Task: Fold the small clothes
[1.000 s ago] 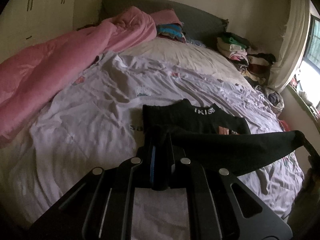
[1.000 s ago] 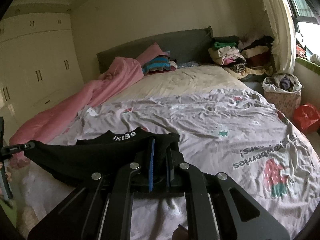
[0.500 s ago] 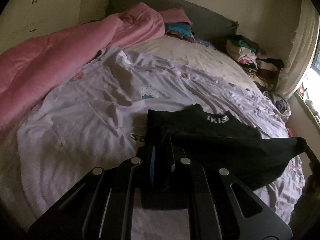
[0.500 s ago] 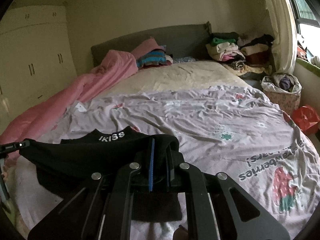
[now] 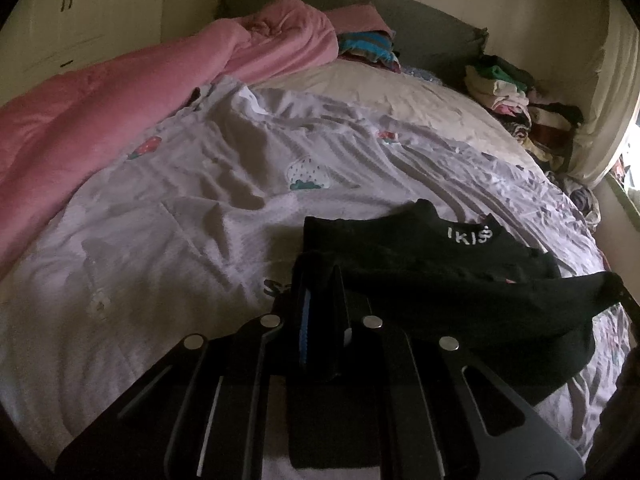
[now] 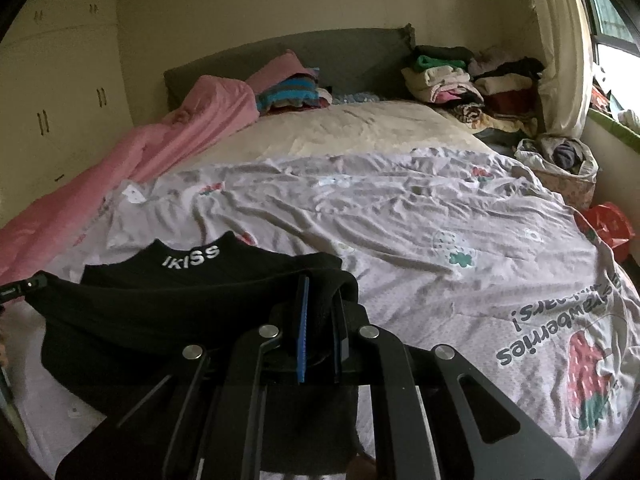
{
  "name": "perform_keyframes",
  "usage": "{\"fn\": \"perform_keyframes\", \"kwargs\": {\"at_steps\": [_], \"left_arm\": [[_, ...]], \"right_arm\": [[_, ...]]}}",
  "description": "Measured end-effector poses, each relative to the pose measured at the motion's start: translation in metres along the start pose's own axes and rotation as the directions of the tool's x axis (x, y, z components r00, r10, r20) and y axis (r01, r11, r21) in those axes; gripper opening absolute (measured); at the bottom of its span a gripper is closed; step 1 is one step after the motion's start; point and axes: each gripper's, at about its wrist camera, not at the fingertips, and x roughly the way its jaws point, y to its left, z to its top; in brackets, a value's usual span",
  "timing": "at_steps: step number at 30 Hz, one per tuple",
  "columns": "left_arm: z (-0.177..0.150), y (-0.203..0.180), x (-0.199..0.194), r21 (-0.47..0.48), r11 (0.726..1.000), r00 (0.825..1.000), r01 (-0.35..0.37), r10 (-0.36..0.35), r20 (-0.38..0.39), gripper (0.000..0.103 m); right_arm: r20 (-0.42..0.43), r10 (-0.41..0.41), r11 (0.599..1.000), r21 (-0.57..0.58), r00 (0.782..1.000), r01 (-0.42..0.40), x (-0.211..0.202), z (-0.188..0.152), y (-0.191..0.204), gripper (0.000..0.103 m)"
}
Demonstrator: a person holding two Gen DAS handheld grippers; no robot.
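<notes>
A small black garment [image 5: 460, 280] [image 6: 180, 300] with white lettering on its waistband is stretched between both grippers just above the printed sheet. My left gripper [image 5: 320, 280] is shut on the garment's left corner. My right gripper [image 6: 320, 292] is shut on its right corner. The waistband end lies flat on the sheet beyond the held edge. In the left wrist view the right gripper's tip [image 5: 628, 300] shows at the far right edge, and in the right wrist view the left gripper's tip [image 6: 20, 286] shows at the far left.
A pink duvet [image 5: 100, 120] runs along the bed's left side. Folded clothes [image 6: 460, 76] are stacked at the headboard's right, striped ones [image 6: 288, 94] at its middle. A bag of laundry [image 6: 560, 168] and a red bag [image 6: 608, 228] sit beside the bed on the right.
Both grippers have moved forward and down over the bed, carrying the held edge of the black garment over its flat waistband part. Both grips stay the same.
</notes>
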Motion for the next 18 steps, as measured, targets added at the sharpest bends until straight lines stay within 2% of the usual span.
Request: {"fn": "perform_keyframes", "kwargs": {"at_steps": [5, 6, 7, 10, 12, 13, 14, 18], "left_arm": [[-0.003, 0.002, 0.006, -0.006, 1.000, 1.000, -0.008, 0.008, 0.020, 0.009], [-0.003, 0.003, 0.005, -0.005, 1.000, 1.000, -0.014, 0.015, 0.027, 0.011], [-0.003, 0.003, 0.004, -0.004, 1.000, 0.999, -0.017, 0.017, 0.036, 0.012], [-0.004, 0.006, -0.004, -0.007, 1.000, 0.998, -0.016, 0.017, 0.060, 0.019], [-0.005, 0.006, -0.012, -0.008, 1.000, 0.996, -0.017, 0.017, 0.086, 0.030], [-0.006, 0.006, -0.015, -0.008, 1.000, 0.995, -0.013, 0.014, 0.096, 0.033], [-0.006, 0.005, -0.018, -0.006, 1.000, 0.994, -0.008, 0.008, 0.105, 0.034], [-0.012, -0.001, -0.030, 0.009, 1.000, 0.992, 0.022, -0.022, 0.126, 0.041]], "right_arm": [[-0.011, -0.025, 1.000, -0.009, 1.000, 0.025, 0.011, -0.004, 0.003, 0.010], [-0.008, -0.028, 1.000, -0.012, 1.000, 0.028, 0.011, -0.005, 0.004, 0.013], [-0.003, -0.043, 0.999, -0.016, 0.999, 0.043, 0.010, -0.006, 0.005, 0.021], [0.007, -0.049, 0.999, -0.021, 0.999, 0.049, 0.006, -0.009, 0.006, 0.024], [0.012, -0.056, 0.998, -0.023, 0.998, 0.057, 0.002, -0.011, 0.006, 0.032], [0.020, -0.056, 0.998, -0.026, 0.998, 0.056, -0.001, -0.012, 0.007, 0.042], [0.030, -0.055, 0.998, -0.034, 0.998, 0.056, -0.005, -0.014, 0.009, 0.045], [0.043, -0.053, 0.996, -0.071, 0.998, 0.056, -0.017, -0.019, 0.018, 0.045]]}}
